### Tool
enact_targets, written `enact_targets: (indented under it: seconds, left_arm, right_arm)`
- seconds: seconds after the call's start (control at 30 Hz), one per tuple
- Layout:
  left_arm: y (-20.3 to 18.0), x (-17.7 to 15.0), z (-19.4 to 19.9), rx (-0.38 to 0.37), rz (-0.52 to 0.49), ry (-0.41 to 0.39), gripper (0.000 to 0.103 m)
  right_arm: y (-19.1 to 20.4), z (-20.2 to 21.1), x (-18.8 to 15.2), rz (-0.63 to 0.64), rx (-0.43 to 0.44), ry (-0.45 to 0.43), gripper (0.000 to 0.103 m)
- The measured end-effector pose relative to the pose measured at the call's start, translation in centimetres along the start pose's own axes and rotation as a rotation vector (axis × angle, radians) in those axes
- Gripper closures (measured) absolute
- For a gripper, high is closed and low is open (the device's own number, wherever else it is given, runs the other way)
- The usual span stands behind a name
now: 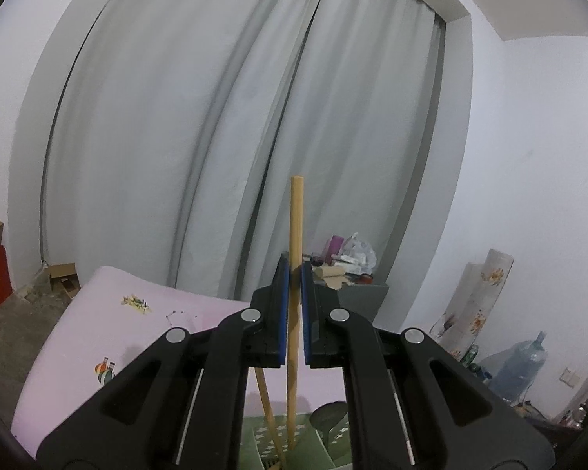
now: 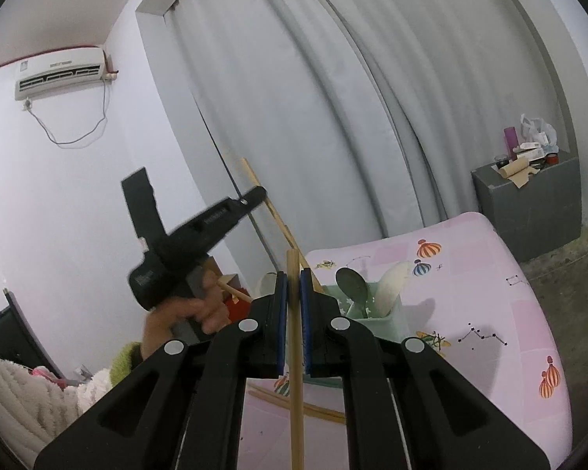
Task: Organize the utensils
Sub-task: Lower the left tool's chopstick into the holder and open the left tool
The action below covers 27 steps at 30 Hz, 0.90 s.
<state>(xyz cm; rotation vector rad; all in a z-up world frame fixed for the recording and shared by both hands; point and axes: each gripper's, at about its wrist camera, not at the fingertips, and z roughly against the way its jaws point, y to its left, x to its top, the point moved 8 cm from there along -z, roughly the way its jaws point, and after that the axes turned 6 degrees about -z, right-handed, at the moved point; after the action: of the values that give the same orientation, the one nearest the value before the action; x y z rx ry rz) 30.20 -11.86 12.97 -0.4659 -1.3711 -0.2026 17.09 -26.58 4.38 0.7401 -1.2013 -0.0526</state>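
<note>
Left tool (image 1: 293,274): nearly shut, blue pads clamped on a pale round wooden stick (image 1: 296,215) around mid-length. Long axis close to upright in the left wrist view, top end free above the fingertips, bottom end down in a green star-patterned utensil holder (image 1: 262,432) directly below the tool. Already in that holder: a second wooden stick (image 1: 268,411), leaning left, and a dark metal spoon (image 1: 329,415) to the right.

Right tool (image 2: 293,280): also nearly shut, pinching another pale wooden stick (image 2: 296,391). Long axis along the fingers, tip just past the pads, the rest running back under the tool and out of frame. Holder (image 2: 396,309) just ahead and slightly right of this tool, standing on the pink balloon-print tabletop (image 2: 490,313), with the spoon and a white flat rice paddle (image 2: 396,278) sticking up from it. A few loose wooden chopsticks (image 2: 317,411) flat on the tabletop under the tool.

Seen from the right wrist: left tool up and to the left in a bare hand (image 2: 192,313), its stick slanting down toward the holder, lower end hidden behind the right tool.

Judgement: left nearer to done, stick end seemingly inside already, so open and let drop. For the right, needs carrying right-forward over the rim, then lowering end-first. Risk: knocking the leaning stick or the spoon.
</note>
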Motion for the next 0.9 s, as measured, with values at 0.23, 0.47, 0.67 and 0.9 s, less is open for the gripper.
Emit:
enact_targets:
  seconds: [0.23,0.47,0.67,0.9]
  left_arm:
    - [-0.1,-2.1,-0.9,0.001,0.005,0.034,0.098]
    - [-0.1,-3.0,0.1,-0.057,0.041,0.057,0.075]
    - [-0.7,-2.5,2.0,-0.081,0.049,0.064,0.061]
    - [-1.9,-2.2,6.3,-0.118,0.011,0.076,0.035]
  right_arm:
    - [-0.3,0.2,0.0,-0.005,0.0,0.008,0.096]
    - [0.0,0.3,0.2,0.0,-0.003,0.01,0.096]
    - [0.3,0.3,0.2,0.007,-0.007,0.007,0.096]
    - [0.5,0.3,0.8,0.011,-0.01,-0.007,0.096]
